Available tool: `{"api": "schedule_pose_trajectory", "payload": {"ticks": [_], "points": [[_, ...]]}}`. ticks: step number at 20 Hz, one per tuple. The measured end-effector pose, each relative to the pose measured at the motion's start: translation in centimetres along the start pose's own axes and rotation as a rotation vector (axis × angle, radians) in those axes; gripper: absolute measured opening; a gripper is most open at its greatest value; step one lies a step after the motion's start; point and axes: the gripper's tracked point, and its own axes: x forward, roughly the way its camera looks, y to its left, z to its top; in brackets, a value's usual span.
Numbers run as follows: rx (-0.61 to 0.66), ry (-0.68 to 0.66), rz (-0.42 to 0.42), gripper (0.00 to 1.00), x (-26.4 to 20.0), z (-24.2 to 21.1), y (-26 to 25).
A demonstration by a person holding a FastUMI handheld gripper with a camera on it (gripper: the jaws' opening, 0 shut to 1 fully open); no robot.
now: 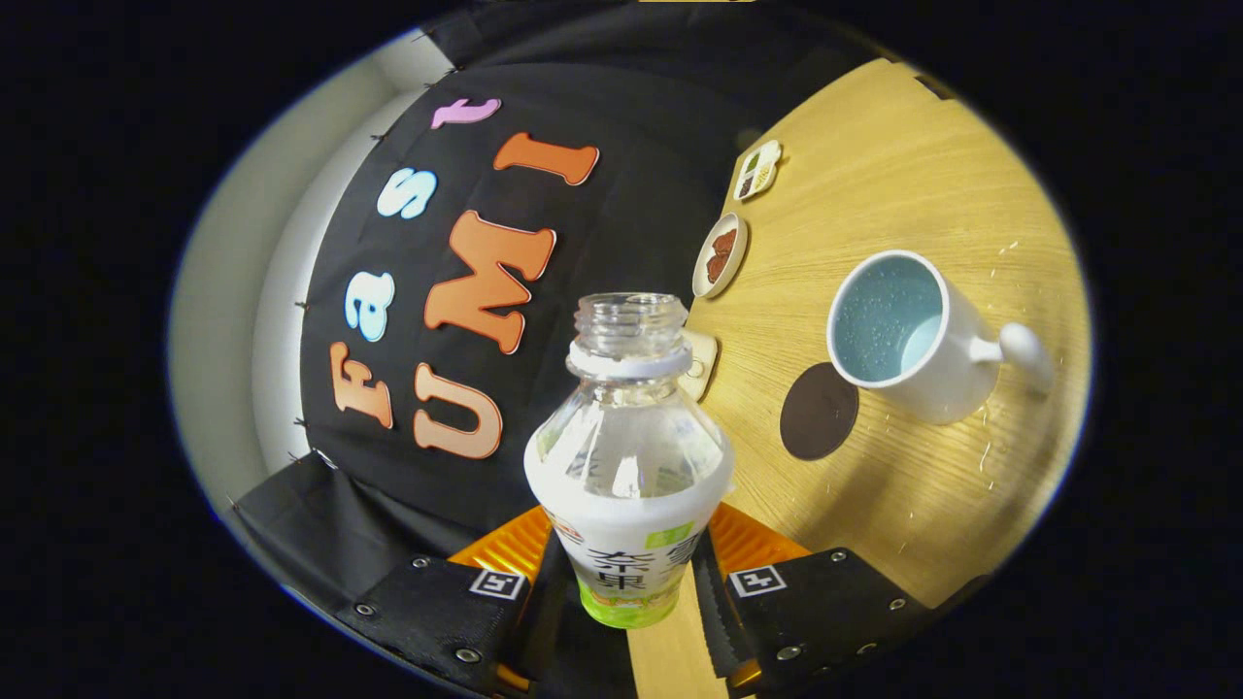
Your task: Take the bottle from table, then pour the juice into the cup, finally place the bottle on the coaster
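The bottle [628,466] was seen pinched between the two fingers of the hand-held gripper [629,582], one finger pressed against each side of its lower body. The bottle was uncapped, its threaded clear neck left open, and its clear upper part appeared empty or nearly so. A white and green label was wrapped round the lower body; large dark East Asian characters were printed on it, but they were not made out clearly enough to be read, and no brand name could be told. Small square black-and-white markers were fixed on the gripper body on either side of the bottle.

The whole scene was viewed at a strong tilt, so the wooden bench [903,175] was seen running up beyond the bottle, on its right side. A white cup [918,335] with a pale blue inside was stood on the bench, its handle turned away from the bottle; small droplets or bubbles were seen on its inner wall, and how much liquid was in it could not be told. A dark round coaster [819,411] was laid flat just beside the cup, between the cup and the bottle, left bare. Farther along the bench, a small dish of brown food [721,254] and a small divided dish [758,169] were set near the booth wall.
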Motion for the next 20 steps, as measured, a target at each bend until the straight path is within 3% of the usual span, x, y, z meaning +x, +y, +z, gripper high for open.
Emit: {"api": "schedule_pose_trajectory", "payload": {"ticks": [20], "points": [[0.314, 0.011, -0.003, 0.61, 0.79, 0.79, 0.32]]}}
